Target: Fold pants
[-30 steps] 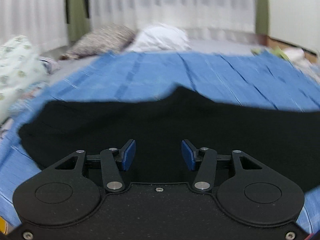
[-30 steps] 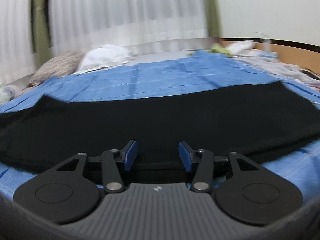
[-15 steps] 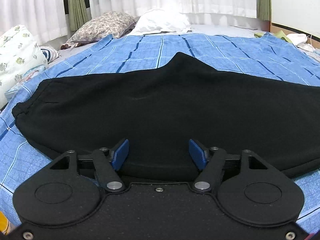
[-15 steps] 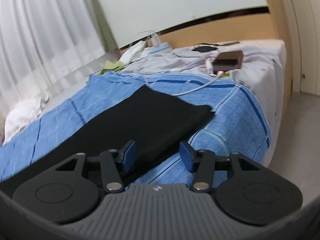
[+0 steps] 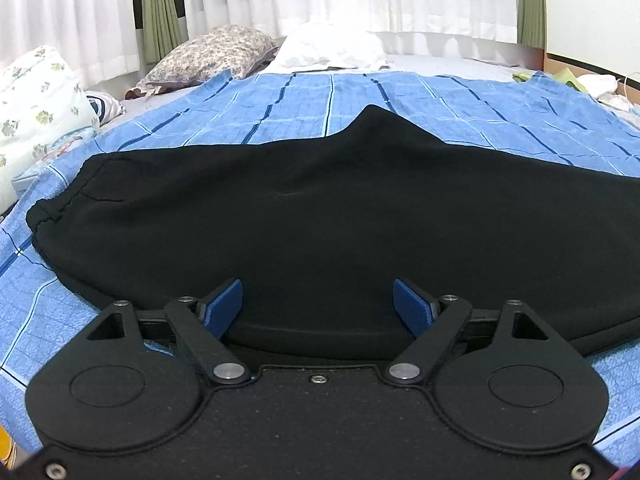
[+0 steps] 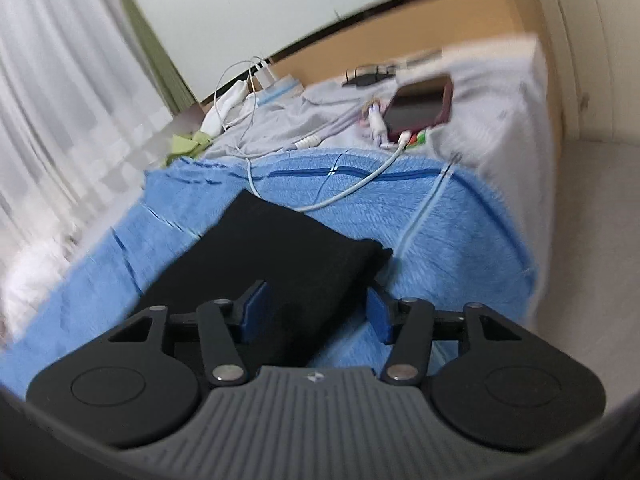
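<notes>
Black pants (image 5: 320,216) lie flat across a blue checked blanket (image 5: 360,100) on a bed, waistband at the left, a crotch point toward the far side. My left gripper (image 5: 318,304) hovers at the pants' near edge; its jaws are opening, with the fabric's edge low between the blue pads, not pinched. In the right wrist view the leg end of the pants (image 6: 272,248) lies on the blanket. My right gripper (image 6: 316,312) is over that end, tilted, jaws wide apart with cloth below them, not pressed.
Pillows (image 5: 216,56) and a white pillow (image 5: 332,48) sit at the far side under curtains. A patterned quilt (image 5: 36,104) is at the left. Near the leg end lie white cables (image 6: 352,192), a dark red phone (image 6: 420,108) and grey sheets. The bed's edge drops to the floor (image 6: 592,240) on the right.
The left gripper's jaws have spread much wider and it has sunk a little toward the pants. The right gripper has swung along the pants to the leg end and rolled.
</notes>
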`<state>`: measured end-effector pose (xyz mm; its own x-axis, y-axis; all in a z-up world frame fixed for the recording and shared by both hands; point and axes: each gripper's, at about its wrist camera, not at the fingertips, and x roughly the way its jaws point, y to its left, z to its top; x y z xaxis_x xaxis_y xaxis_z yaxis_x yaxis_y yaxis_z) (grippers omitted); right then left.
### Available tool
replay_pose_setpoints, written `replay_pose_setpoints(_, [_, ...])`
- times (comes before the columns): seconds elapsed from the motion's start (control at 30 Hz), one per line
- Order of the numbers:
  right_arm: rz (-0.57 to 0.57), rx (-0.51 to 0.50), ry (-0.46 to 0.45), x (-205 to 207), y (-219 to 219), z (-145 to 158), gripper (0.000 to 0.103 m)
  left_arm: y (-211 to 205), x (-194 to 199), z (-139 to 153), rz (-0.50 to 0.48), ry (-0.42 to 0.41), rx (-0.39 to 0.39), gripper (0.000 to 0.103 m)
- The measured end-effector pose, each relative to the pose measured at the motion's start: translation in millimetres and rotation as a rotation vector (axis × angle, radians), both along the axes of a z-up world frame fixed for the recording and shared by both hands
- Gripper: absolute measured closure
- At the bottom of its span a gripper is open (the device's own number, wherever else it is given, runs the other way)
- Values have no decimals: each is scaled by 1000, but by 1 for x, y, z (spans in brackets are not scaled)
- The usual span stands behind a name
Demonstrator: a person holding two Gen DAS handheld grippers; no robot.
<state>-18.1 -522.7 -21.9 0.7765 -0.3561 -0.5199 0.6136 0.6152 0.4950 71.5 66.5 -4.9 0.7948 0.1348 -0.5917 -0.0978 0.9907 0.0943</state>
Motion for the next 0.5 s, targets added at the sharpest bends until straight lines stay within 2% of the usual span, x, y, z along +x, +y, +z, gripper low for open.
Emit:
replay_pose_setpoints(0.07, [37,93,-43,6,-20,-6,36,0,0,-1,2,-5,-1,20])
replay_pose_setpoints(0.13, [46,140,-80,7,-28,-9,36,0,-1,-2,4,-11,-3,19])
replay_pose_setpoints(0.23, [93,139,-89,4,-16,-9,37,0,-2,-2,5,-15,-3,19])
replay_pose_setpoints(0.3, [135,75,-59,10,-7,-10,38,1,-2,-3,2,-13,-5,19])
replay_pose_setpoints(0.4, [90,95,-35,25,-16,-8,44,2,-2,1,-2,2,-18,19])
replay_pose_setpoints(0.43, [66,111,-26,30,-20,-6,69,3,-1,4,-9,13,-21,19])
replay_pose_setpoints(0.5, [2,148,28,42,-24,0,94,11,0,12,-21,36,-48,19])
